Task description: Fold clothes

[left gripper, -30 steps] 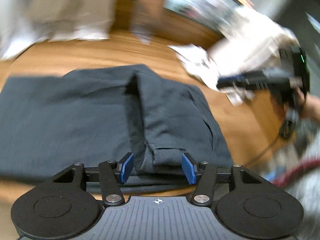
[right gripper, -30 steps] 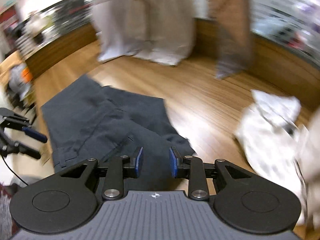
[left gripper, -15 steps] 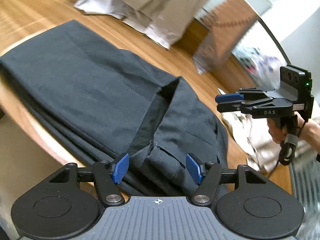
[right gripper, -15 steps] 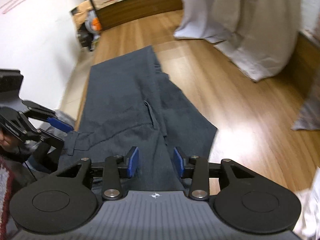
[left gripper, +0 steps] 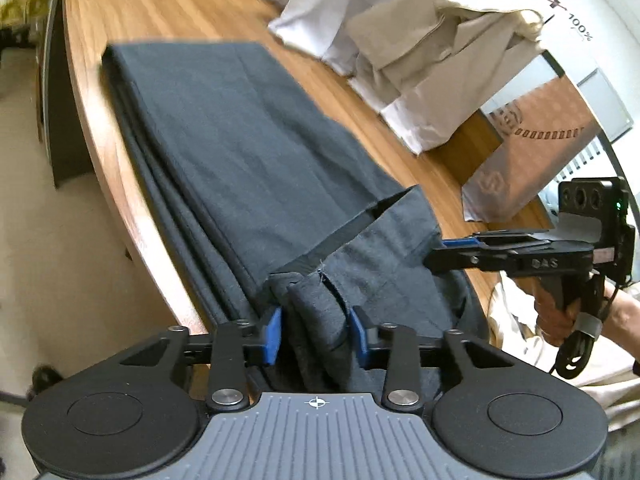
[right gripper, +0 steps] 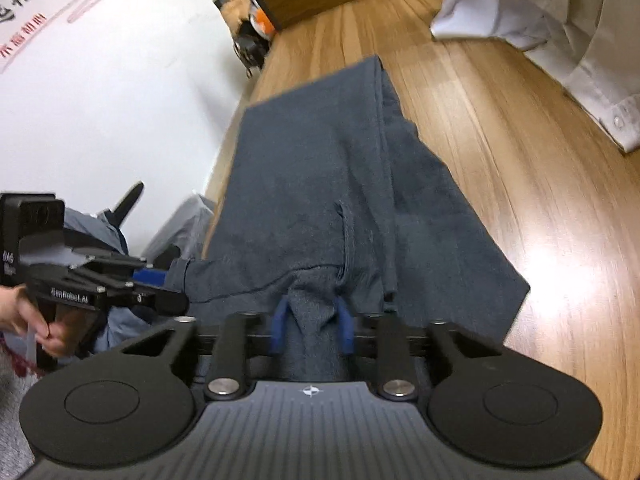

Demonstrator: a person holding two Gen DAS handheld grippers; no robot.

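**Both tools pinched on the near end of the dark trousers**

The dark grey trousers [left gripper: 248, 152] lay lengthwise on the wooden tabletop [left gripper: 168, 4], folded along their length, with the far end squared off near the tabletop's curved edge. The near end, at the waistband, was bunched up toward the person.

The left tool [left gripper: 314, 334] had just been closing; its blue pads [left gripper: 273, 334] pressed on a raised fold of trouser cloth at the near end, the fabric gathered between them. Seen from the right wrist view, this tool [right gripper: 160, 280] came in from the left, held by a hand [right gripper: 36, 320], its tips at the waistband corner.

The right tool [right gripper: 312, 328] had likewise just been closing; its pads [right gripper: 280, 328] clamped a narrow ridge of the same cloth beside the pocket seam. In the left wrist view it [left gripper: 452, 246] reached in from the right, tips on the trousers' right edge.

A heap of pale garments [left gripper: 400, 40] lay well apart on the far side of the tabletop, with a brown paper bag [left gripper: 532, 140] beside it.
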